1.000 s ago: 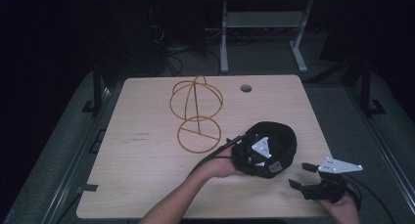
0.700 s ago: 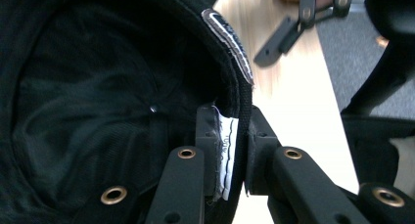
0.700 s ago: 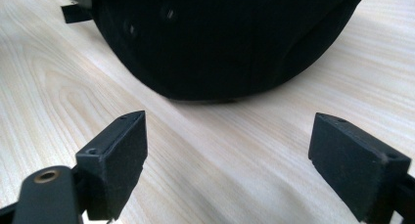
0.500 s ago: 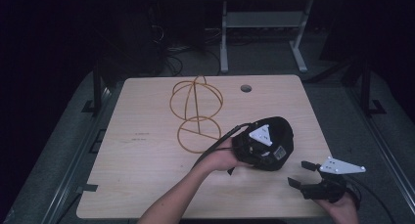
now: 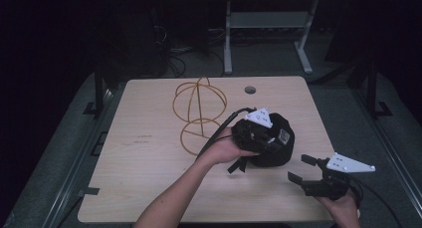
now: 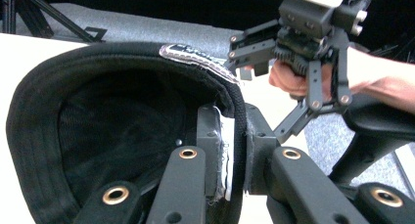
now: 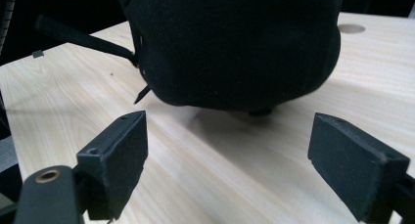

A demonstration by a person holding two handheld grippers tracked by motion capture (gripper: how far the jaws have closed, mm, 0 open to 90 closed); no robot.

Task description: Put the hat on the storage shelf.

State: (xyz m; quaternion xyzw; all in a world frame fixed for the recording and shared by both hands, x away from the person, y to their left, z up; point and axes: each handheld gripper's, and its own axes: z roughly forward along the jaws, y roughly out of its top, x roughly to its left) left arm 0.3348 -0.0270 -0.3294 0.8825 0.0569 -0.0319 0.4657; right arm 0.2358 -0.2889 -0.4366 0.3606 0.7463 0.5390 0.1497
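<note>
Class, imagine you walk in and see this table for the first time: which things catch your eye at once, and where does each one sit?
First, the black cap right of the table's middle, its rim pinched by the shut left gripper and raised off the wood. Next, the orange wire frame of hoops standing behind it, toward the far edge of the pale wooden table. Last, the right gripper near the front right corner, jaws open and pointed at the cap.

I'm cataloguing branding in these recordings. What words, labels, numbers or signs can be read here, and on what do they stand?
No text here can be read.
Patch on the rim of the black fabric cap: lettering too blurred and too slanted to read.
Faint dark marks on the light wooden table, seen from the high view: too small to read.
Small light tag on the cap, high view: too small to read.
</note>
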